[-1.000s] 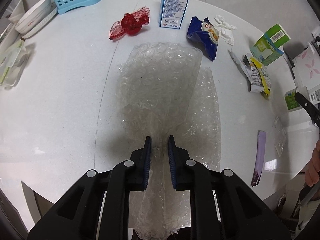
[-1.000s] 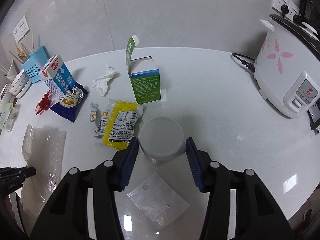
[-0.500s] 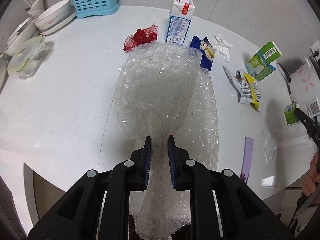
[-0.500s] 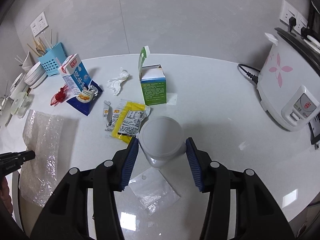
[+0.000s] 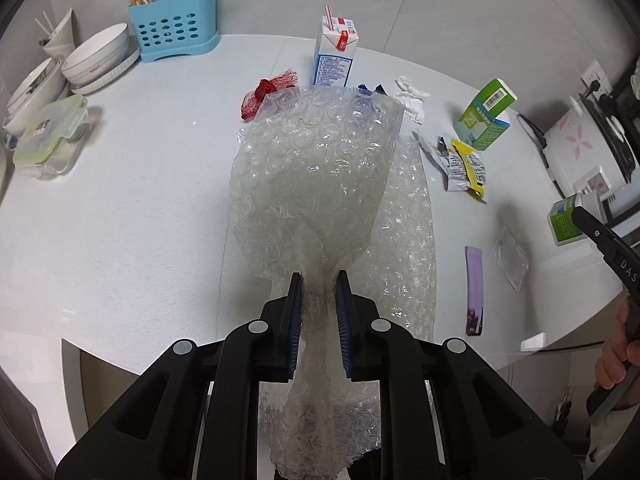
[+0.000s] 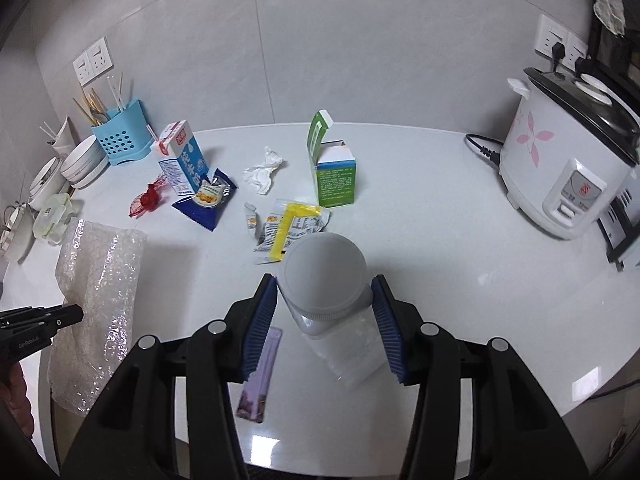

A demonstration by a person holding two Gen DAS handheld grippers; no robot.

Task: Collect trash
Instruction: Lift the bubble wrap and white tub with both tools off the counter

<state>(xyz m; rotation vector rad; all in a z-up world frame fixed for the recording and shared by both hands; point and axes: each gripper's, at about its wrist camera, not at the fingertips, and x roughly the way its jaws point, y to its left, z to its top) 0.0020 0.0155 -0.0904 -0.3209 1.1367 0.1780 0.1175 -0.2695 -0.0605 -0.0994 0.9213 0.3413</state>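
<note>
My left gripper [image 5: 319, 280] is shut on a bunched sheet of clear bubble wrap [image 5: 316, 168], which hangs above the white table [image 5: 140, 220]; the same bubble wrap [image 6: 100, 272] shows at the left of the right wrist view. My right gripper [image 6: 325, 278] is shut on a translucent plastic jar [image 6: 324, 268] with a pale lid, held off the table. Loose trash lies beyond: a milk carton [image 6: 182, 162], a blue snack wrapper [image 6: 204, 202], a red net [image 6: 148, 198], a tissue [image 6: 264, 170], a yellow wrapper [image 6: 292, 226], an open green box [image 6: 334, 172], a purple wrapper [image 6: 260, 372].
A rice cooker [image 6: 568, 176] with its cord stands at the right. A blue utensil holder [image 6: 120, 136], stacked bowls [image 5: 96, 60] and a lidded food box [image 5: 52, 136] line the far left. A clear plastic bag [image 5: 510, 258] lies near the table's front edge.
Both grippers have risen and pulled back from the table. The bubble wrap has come up with the left one, the jar with the right one. More of the table shows.
</note>
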